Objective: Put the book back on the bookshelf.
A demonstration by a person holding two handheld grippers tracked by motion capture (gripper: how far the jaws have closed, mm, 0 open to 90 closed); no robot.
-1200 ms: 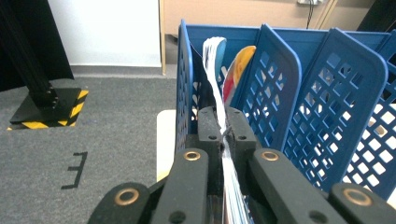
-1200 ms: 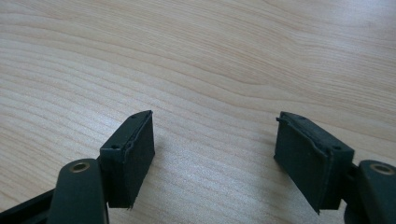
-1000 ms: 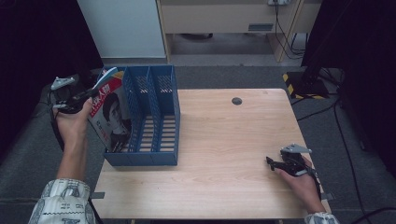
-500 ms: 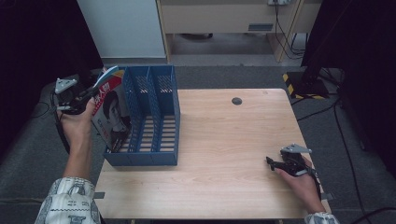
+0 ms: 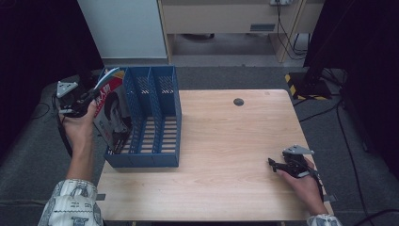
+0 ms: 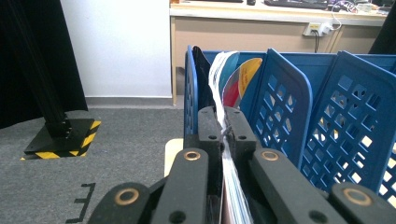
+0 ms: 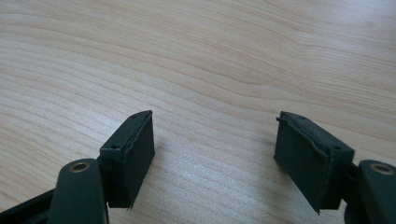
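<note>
At the frame's left, the left gripper (image 5: 87,100) is clamped on the magazine's (image 5: 112,113) top edge; it stands upright in the rack's (image 5: 155,141) leftmost slot. The right gripper (image 5: 277,165) rests wide open, empty, lower right.

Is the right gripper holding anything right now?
No, in the right gripper view the right gripper has its fingers spread apart with only bare wooden table between them.
</note>
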